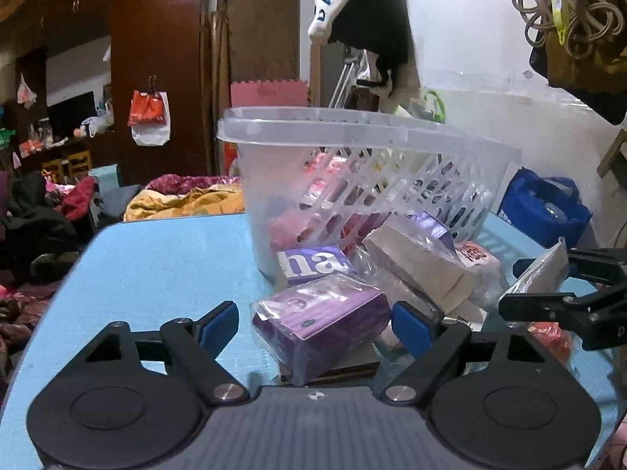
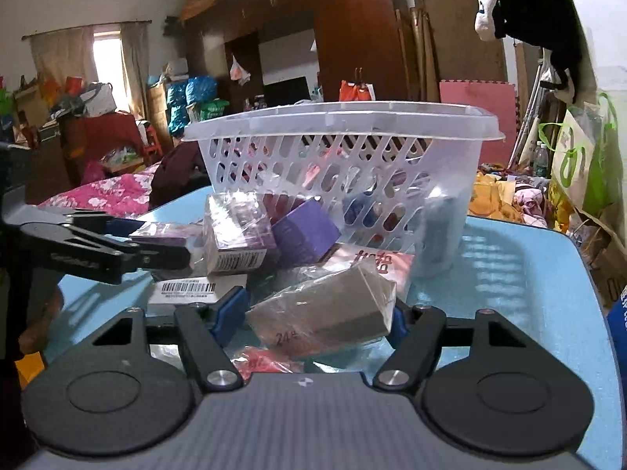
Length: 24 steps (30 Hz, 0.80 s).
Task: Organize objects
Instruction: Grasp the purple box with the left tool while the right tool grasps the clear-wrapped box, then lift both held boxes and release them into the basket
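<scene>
Two hand-held grippers work my pile. Left hand-held gripper (image 1: 313, 323) straddles the purple wrapped box (image 1: 319, 319), pads apart; right hand-held gripper (image 2: 318, 315) clamps the grey wrapped box (image 2: 325, 315). Basket (image 2: 337, 125) contents blur on the counter (image 1: 164, 258).

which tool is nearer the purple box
Left. The left tool straddles the purple box, one pad touching it. The right tool is off to its side, clamped on the grey box.
</scene>
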Motion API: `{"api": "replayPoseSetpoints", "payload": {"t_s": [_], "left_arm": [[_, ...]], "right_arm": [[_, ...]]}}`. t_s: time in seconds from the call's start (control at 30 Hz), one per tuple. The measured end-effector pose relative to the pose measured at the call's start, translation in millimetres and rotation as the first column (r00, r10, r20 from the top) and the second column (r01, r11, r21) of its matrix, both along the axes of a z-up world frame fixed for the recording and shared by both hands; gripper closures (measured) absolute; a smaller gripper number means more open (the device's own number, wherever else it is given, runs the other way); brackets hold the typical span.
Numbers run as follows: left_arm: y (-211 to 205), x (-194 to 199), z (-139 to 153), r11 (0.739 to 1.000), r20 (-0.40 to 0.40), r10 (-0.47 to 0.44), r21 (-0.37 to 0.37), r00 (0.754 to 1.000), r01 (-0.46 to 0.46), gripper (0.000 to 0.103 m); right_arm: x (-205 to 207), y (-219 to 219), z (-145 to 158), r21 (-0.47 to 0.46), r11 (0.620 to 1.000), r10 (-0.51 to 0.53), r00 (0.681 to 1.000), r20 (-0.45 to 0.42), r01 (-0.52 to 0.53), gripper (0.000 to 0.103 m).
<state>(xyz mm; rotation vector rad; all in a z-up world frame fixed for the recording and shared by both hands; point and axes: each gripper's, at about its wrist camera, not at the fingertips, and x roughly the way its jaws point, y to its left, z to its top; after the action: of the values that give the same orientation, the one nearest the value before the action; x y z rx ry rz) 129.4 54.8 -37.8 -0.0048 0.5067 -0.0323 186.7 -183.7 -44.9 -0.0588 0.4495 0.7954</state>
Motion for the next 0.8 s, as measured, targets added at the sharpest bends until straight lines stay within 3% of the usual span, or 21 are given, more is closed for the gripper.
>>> {"api": "replayPoseSetpoints", "payload": {"t_s": [0.03, 0.4, 0.6, 0.7, 0.8], "left_arm": [[0, 0, -1, 1.0, -0.005, 0.005, 0.008, 1.0, -0.005, 0.025], [3, -11, 5, 1.0, 0.093, 0.004, -0.001, 0.996, -0.004, 0.026], [10, -20, 15, 0.997, 0.124, -0.01, -0.078, 0.992, 0.02, 0.026], [12, -29, 38, 0.991, 0.163, -0.047, -0.119, 0.986, 0.067, 0.026], [8, -26, 74, 0.992, 0.212, -0.052, -0.1, 0.976, 0.075, 0.026]], "right_arm": [[0, 1, 0, -0.001, 1.0, -0.002, 1.0, 0.001, 0.002, 0.03], [-2, -1, 4, 0.021, 1.0, -0.021, 0.999, 0.033, 0.021, 0.031], [-9, -5, 8, 0.017, 0.998, -0.055, 0.995, 0.089, 0.054, 0.031], [-12, -16, 30, 0.085, 0.996, -0.04, 0.995, 0.092, 0.032, 0.031], [-16, -17, 70, 0.095, 0.995, -0.058, 0.982, 0.182, 0.041, 0.031]]}}
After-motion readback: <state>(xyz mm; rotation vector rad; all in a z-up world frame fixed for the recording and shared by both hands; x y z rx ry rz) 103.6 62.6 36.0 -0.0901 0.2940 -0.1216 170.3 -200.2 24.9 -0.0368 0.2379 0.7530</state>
